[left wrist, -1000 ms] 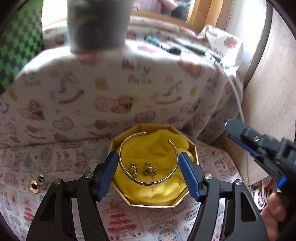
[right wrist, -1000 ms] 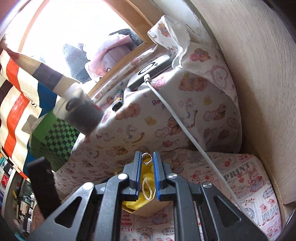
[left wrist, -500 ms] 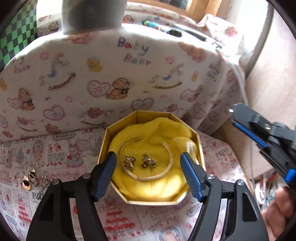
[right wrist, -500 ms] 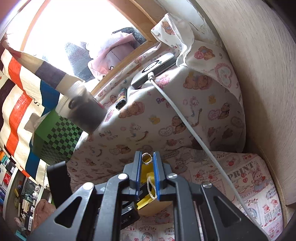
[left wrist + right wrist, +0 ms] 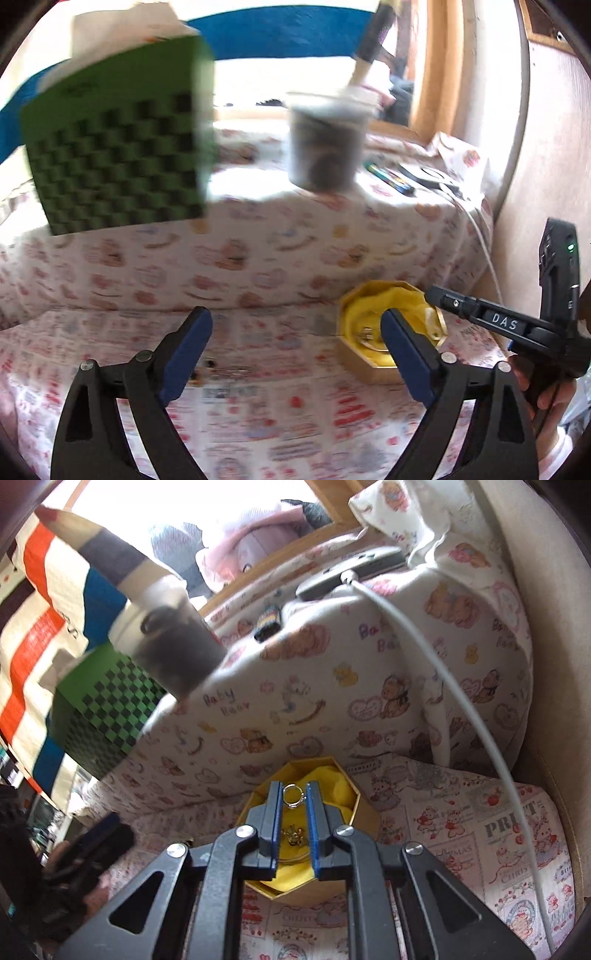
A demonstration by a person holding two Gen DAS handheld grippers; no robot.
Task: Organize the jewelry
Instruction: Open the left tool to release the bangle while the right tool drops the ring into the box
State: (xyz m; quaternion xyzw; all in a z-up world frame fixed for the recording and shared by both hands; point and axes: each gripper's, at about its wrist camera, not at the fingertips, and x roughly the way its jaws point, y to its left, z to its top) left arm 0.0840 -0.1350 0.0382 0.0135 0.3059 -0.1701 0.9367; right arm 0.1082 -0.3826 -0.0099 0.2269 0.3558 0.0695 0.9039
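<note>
Ring [image 5: 294, 796] is pinched right at the tips of the right gripper [image 5: 294, 805], a small silvery loop clamped between the two blue pads, hanging directly above the gold box [image 5: 364, 814]. That box is octagonal with a yellow cloth lining [image 5: 334, 781], and it sits on the printed cloth [image 5: 480, 849] just in front of the big teddy-bear pillow [image 5: 388, 686]. Inside the box, below the ring, you can make out a couple of small gold earrings [image 5: 293, 836] and the curve of a thin bangle [image 5: 295, 856] lying on the yellow lining.

Left gripper [image 5: 295, 343] holds nothing and its jaws are opening, spread wide with only the printed cloth showing between them. It sits to the left of the gold box [image 5: 373, 365] in its own view, with its right finger overlapping the box's edge. Just left of the box on the cloth there's a little cluster of jewelry [image 5: 207, 369], too blurred to say what exactly. The left wrist view is pretty smeared overall.

Behind the box, up on the pillow, there's a dark translucent cup [image 5: 177, 653], a phone with a white cable [image 5: 461, 686] running down past the box's right side, and a green checkered box [image 5: 118, 147] further left.
</note>
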